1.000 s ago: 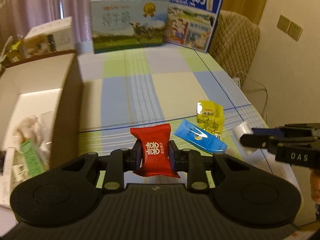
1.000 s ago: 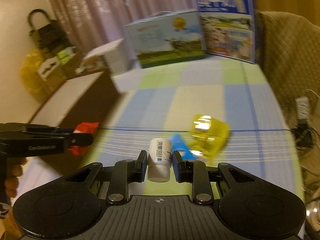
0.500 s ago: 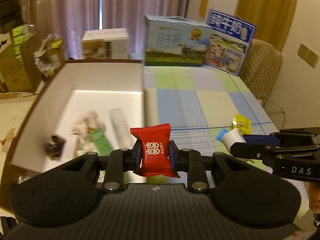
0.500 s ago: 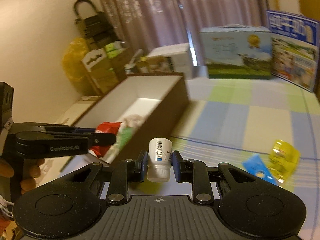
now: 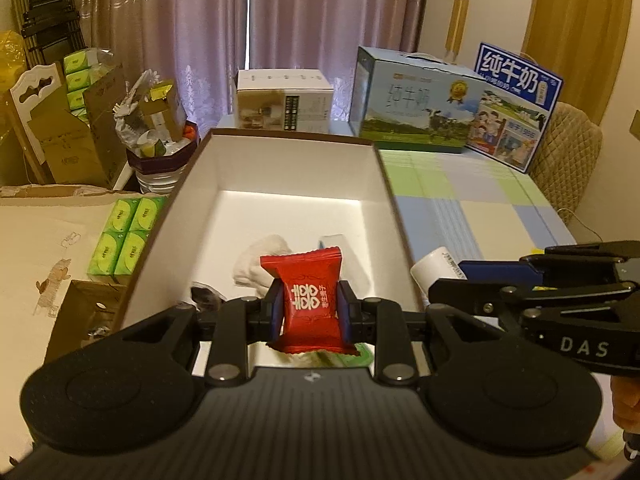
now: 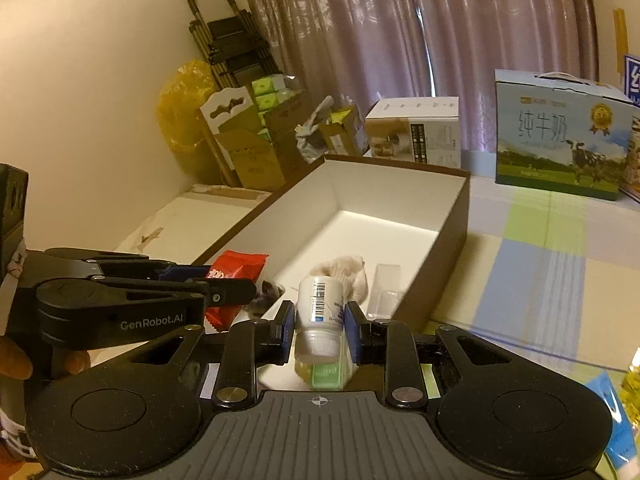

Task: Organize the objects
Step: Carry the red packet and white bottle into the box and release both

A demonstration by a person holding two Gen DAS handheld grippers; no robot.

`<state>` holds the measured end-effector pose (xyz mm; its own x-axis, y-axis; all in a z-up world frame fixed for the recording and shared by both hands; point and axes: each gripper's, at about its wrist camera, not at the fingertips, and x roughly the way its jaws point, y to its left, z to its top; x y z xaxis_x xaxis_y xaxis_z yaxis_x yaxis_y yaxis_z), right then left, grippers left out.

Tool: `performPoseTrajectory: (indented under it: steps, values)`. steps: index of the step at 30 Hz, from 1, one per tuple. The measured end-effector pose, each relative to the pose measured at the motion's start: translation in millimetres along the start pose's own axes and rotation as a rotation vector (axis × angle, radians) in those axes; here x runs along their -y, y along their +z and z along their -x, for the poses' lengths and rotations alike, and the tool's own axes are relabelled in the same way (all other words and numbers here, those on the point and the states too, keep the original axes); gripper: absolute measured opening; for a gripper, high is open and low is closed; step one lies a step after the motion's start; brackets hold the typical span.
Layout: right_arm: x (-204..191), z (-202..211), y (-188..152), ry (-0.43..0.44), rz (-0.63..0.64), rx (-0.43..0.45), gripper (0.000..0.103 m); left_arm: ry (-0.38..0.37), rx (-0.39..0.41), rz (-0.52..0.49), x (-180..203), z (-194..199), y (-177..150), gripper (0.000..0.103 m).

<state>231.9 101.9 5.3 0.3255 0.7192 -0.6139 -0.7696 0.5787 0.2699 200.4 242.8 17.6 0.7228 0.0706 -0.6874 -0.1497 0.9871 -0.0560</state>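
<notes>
Red foil fills the left gripper (image 5: 311, 312): its jaws are clamped on a red candy packet (image 5: 310, 300), held upright between the pads. Just past those jaws lies the open brown box (image 5: 384, 184) with white walls, holding a crumpled white cloth (image 5: 260, 260) and a small dark item (image 5: 202, 294). To the right of the jaws, the right gripper (image 6: 316, 326) pinches a white pill bottle (image 6: 320, 312), cap toward the camera, above the box's near end. Beyond the box stand a white carton (image 5: 284, 100) and two milk cartons (image 5: 420, 104) on the checked tablecloth (image 5: 472, 200).
</notes>
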Motion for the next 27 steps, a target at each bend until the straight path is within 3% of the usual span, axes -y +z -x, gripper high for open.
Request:
performPoseTrajectory:
  steps: [8,27]
  values:
    - [6,-48,19,-0.066,-0.002,-0.032,0.024,0.009,-0.025,-0.041,-24,-35,20,0.023]
    - [63,-147,77,-0.176,-0.017,-0.075,0.024,0.028,-0.132,-0.104,-56,-149,83,0.023]
